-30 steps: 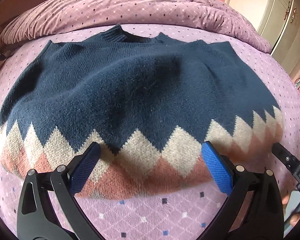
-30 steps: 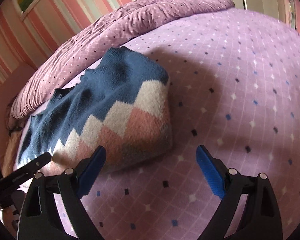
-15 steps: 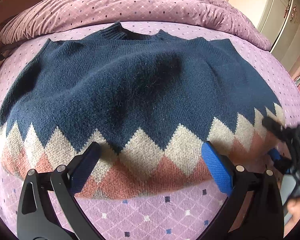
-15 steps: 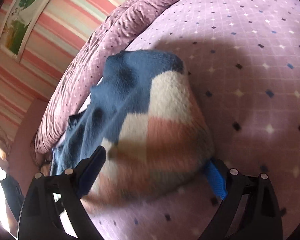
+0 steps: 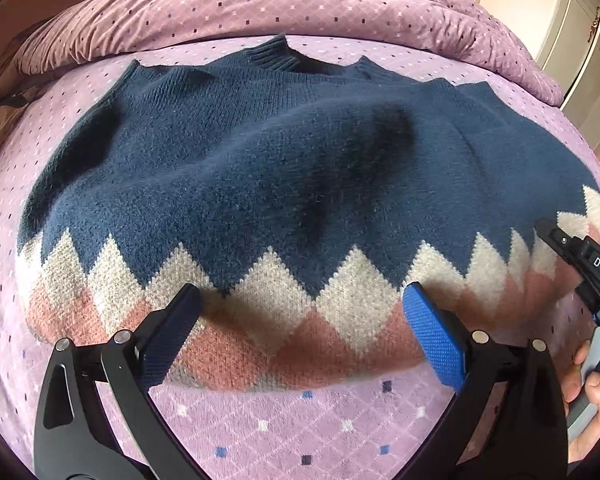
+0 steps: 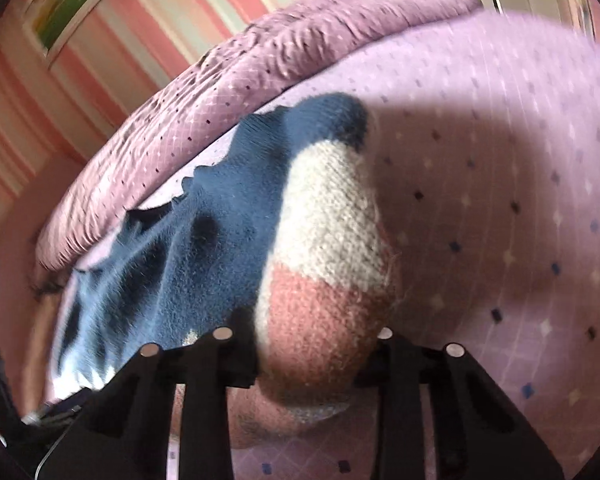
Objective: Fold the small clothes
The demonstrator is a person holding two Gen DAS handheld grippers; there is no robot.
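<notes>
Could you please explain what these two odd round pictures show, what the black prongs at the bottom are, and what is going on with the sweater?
There is no robot here: a person holds a handheld two-finger gripper in each hand, each with a fisheye camera looking along its fingers, hence the round, bulging pictures. The left view shows the left gripper, its blue-padded fingers open and poised over the hem of a navy sweater with a cream and pink zigzag border. The sweater lies spread on a purple dotted bedsheet, a rumpled quilt behind it. At that picture's right edge you see the other tool and the person's hand. The blurry right view shows the right gripper closed on the sweater's hem corner.
</notes>
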